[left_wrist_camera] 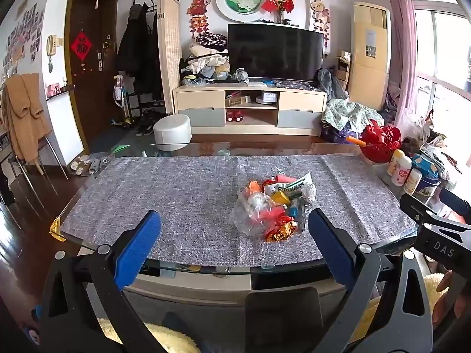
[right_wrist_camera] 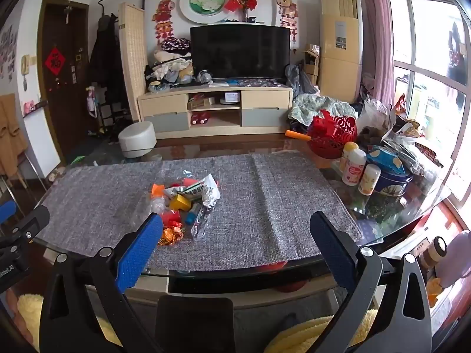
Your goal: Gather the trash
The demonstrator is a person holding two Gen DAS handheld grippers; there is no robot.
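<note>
While heaped loosely on the grey mat (left_wrist_camera: 182, 194), trash pile (left_wrist_camera: 273, 206) sits just ahead of left tongs (left_wrist_camera: 234, 225), ahead-left of right tongs (right_wrist_camera: 237, 229). Both spread wide, holding nothing. Could scatter light wrappers if pinched carelessly; clear plastic may slip. No bin visible; glass tabletop (right_wrist_camera: 294, 147) edges cut off.
</note>
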